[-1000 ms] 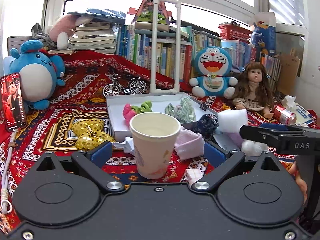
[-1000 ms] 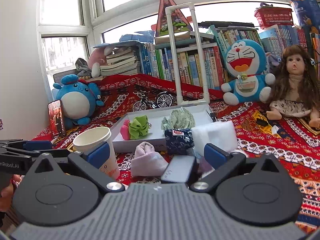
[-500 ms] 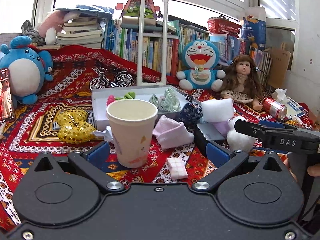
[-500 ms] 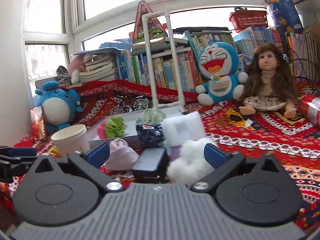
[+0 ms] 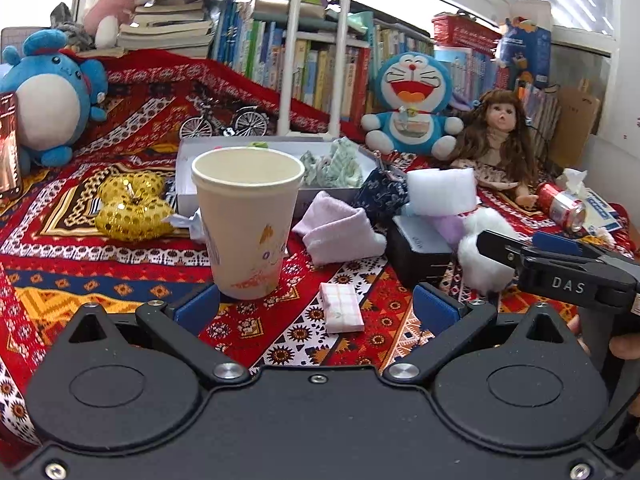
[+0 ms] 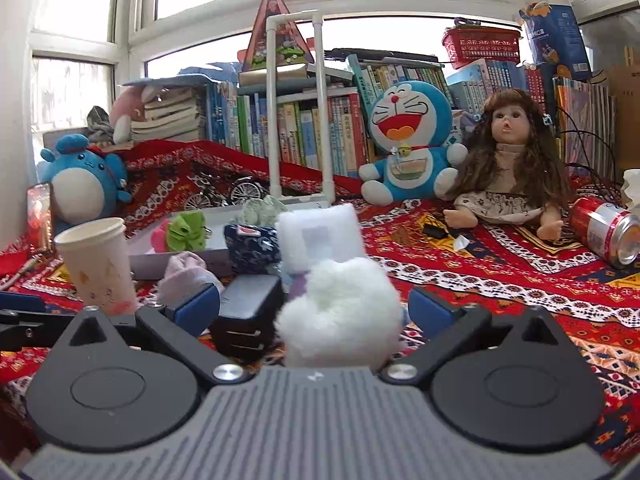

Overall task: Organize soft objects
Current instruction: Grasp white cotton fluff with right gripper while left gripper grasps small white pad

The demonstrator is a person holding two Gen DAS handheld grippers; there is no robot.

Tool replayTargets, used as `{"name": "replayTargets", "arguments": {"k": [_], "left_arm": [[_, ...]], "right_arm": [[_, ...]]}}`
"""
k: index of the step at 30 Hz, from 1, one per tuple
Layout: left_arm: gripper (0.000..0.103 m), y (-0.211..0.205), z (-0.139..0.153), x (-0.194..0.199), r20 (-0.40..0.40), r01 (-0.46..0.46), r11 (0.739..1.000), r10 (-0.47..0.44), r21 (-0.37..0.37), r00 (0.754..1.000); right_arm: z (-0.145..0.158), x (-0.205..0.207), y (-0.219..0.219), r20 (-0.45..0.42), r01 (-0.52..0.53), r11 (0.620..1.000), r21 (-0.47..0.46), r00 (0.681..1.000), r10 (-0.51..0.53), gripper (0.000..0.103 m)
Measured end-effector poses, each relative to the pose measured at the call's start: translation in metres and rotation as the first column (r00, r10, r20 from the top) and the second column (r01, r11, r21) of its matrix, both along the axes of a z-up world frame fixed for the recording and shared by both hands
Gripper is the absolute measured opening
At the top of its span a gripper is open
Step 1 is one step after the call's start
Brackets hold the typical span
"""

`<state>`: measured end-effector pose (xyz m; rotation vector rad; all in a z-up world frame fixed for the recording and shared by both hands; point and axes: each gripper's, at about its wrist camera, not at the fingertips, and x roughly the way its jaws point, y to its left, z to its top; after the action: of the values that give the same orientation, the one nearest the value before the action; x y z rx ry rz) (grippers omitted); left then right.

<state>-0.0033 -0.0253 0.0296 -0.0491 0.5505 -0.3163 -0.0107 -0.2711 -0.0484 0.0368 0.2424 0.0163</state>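
White fluffy ball [image 6: 340,312] sits low centre on the red patterned surface [image 6: 500,276], between the wide-open fingers of the right hand-held gripper [image 6: 314,306]; contact can't be confirmed, bottom edge hidden by the gripper body. No clear long axis, roughly round. White foam block [image 6: 320,232] at its 12 o'clock, tilted, long axis near upright. Black box [image 6: 248,308] at its 9 o'clock. Pink sock [image 5: 340,232] lies flat, at 10 o'clock from the box. Left hand-held gripper [image 5: 316,308] wide open, holding nothing; paper cup [image 5: 248,220] upright just ahead of its left finger. Grey tray [image 5: 188,196] behind holds green-white cloth [image 5: 336,164]; the cup hides much of its interior.
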Motion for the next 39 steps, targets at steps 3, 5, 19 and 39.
{"name": "replayTargets", "arguments": {"k": [3, 5, 19, 39], "left_arm": [[0.103, -0.003, -0.004, 0.002, -0.007, -0.012, 1.0, 0.012, 0.0, 1.0], [0.103, -0.006, -0.008, 0.004, -0.014, -0.014, 1.0, 0.014, 0.004, 1.0], [0.085, -0.025, -0.022, 0.015, -0.042, -0.022, 0.999, 0.024, 0.049, 0.999], [0.05, -0.036, -0.03, 0.025, -0.06, 0.016, 0.997, -0.012, 0.069, 0.998]], "right_arm": [[-0.004, 0.004, -0.004, -0.014, 0.006, 1.0, -0.018, 1.0, -0.006, 0.103], [-0.007, 0.006, -0.006, -0.015, 0.01, 0.999, -0.036, 1.0, -0.011, 0.103], [-0.019, 0.02, -0.006, -0.017, -0.011, 0.99, -0.141, 1.0, 0.009, 0.103], [-0.023, 0.031, -0.006, -0.089, -0.044, 0.988, -0.151, 0.996, 0.031, 0.103]]}}
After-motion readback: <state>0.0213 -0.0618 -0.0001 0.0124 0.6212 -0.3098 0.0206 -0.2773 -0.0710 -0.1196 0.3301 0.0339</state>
